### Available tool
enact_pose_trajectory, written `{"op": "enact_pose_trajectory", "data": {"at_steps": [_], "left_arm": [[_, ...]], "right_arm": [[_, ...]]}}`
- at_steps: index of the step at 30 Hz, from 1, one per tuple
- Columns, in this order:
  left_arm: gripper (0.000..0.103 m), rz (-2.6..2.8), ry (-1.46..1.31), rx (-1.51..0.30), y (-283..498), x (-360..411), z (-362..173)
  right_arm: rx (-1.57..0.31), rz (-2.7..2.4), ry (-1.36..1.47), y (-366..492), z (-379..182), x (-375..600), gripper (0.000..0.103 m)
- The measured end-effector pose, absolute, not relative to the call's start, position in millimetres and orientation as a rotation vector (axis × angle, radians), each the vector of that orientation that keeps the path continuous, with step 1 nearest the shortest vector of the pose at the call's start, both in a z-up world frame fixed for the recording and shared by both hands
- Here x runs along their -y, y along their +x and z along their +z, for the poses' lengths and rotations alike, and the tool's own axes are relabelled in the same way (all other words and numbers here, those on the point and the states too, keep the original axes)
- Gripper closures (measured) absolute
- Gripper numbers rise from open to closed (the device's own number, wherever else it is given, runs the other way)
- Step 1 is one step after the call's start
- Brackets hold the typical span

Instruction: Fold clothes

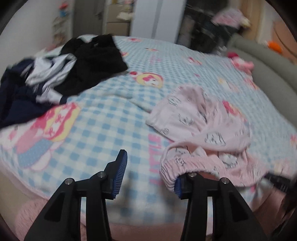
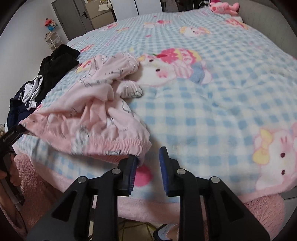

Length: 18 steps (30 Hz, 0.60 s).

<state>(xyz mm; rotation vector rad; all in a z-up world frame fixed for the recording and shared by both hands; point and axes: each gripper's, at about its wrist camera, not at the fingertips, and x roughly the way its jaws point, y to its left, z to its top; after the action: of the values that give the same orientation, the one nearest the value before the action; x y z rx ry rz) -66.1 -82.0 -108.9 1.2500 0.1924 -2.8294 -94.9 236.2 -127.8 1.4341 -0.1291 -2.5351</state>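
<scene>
I'm holding both grippers, left (image 1: 150,178) and right (image 2: 148,163), spread apart, pink pants (image 2: 89,118) lying draped between them.

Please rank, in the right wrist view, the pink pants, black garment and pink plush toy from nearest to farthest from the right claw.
1. Pink pants: waistband by the right claw, on its left.
2. Black garment: far left, on the pile.
3. Pink plush toy: far end of the bed, upper right.
</scene>
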Motion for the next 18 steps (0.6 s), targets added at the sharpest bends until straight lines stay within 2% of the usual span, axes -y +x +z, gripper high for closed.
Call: {"op": "enact_pose_trajectory", "data": {"at_steps": [4,5,6,8,10,15,18], "left_arm": [[0.060,-2.882,1.376,-0.017,-83.5,58.4,-114.2],[0.083,-2.893,1.387,-0.001,-90.6,53.5,-109.3],[0.094,-2.907,1.375,0.004,-98.7,49.1,-99.1],[0.095,-2.935,1.351,0.015,-114.8,40.2,-78.7],[0.096,-2.989,1.240,0.003,-133.4,36.2,-33.3],[0.096,-3.103,0.823,-0.080,-149.9,42.8,110.1],[0.096,-3.130,0.746,-0.172,-129.8,54.9,144.1]], "right_arm": [[0.071,-2.460,1.510,-101.6,-149.9,-223.4,0.078],[0.055,-2.454,1.525,-105.0,-154.1,-221.2,0.083],[0.055,-2.452,1.529,-109.0,-155.5,-220.6,0.099],[0.056,-2.486,1.489,-123.1,-140.2,-222.8,0.100],[-0.029,-2.579,1.385,-146.4,-97.8,-224.5,0.100],[-0.053,-2.766,1.010,-152.7,44.5,-233.3,0.100],[-0.051,-2.850,0.768,-152.8,131.5,-238.9,0.100]]}}
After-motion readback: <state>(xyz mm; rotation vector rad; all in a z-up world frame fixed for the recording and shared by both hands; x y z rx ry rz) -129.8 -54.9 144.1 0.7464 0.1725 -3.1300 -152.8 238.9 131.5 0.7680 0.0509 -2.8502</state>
